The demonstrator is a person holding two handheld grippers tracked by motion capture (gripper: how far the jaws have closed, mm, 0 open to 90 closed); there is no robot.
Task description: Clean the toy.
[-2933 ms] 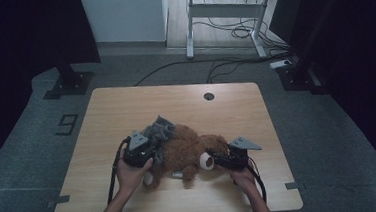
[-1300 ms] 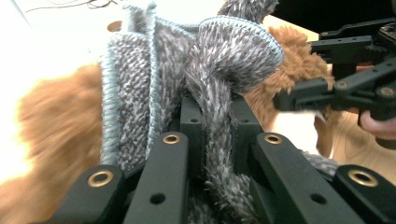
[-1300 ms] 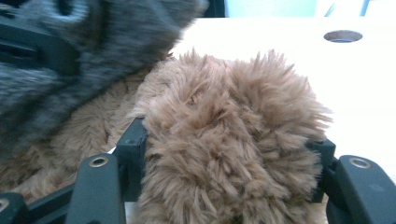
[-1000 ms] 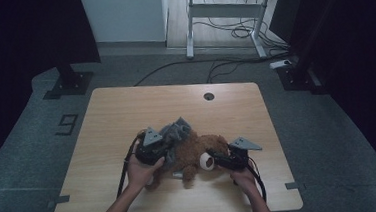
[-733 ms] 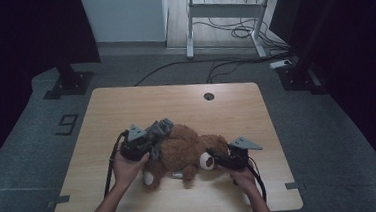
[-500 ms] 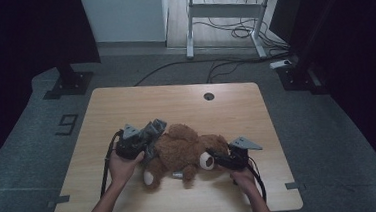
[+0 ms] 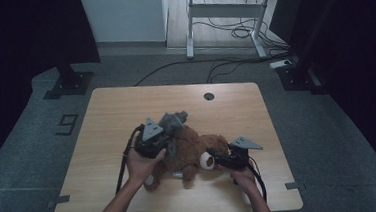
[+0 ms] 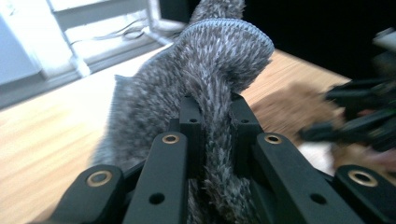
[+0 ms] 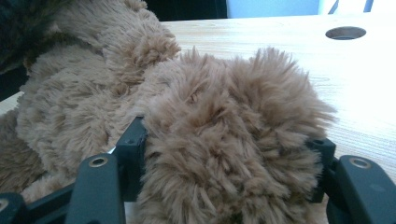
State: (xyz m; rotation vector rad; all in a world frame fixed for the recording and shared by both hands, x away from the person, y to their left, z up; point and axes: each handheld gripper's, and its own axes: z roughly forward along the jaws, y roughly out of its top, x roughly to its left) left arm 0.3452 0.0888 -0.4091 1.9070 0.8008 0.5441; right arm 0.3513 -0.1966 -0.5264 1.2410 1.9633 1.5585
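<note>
**Grey cloth lifted back over bear, both grippers clamped**

Since half a second ago, we see the left gripper (image 7: 164, 137) has swung right and a bit toward the far edge, carrying the grey fuzzy cloth (image 7: 173, 121) from beside the bear to over its upper body; right gripper (image 7: 219, 160) has not moved.

High view: we have a brown teddy bear (image 7: 189, 151) lying on the wooden table (image 7: 126, 108), nearer the near edge, roughly mid-width. Left hand (image 7: 142, 164) holds the left gripper at the bear's left side, cloth sticking up and toward the far edge from its jaws. Right hand (image 7: 242, 175) holds the right gripper at the bear's right end, by a white-soled paw (image 7: 208, 160). Round cable hole (image 7: 209, 96) sits near the far edge. Floor beyond shows desk legs and loose cables.

Left gripper view: we see the left gripper's (image 8: 212, 116) jaws close together, pinching a fold of the grey cloth (image 8: 205, 60) that rises between them. Bear fur (image 8: 289, 100) and the other gripper (image 8: 359, 116) are blurred at right, table (image 8: 46, 130) behind.

Right gripper view: we see the right gripper's (image 9: 229, 149) jaws set wide, clamped on either side of a thick furry part of the bear (image 9: 224, 140); which limb, we cannot tell. Table (image 9: 364, 84) and cable hole (image 9: 344, 32) lie beyond.
</note>
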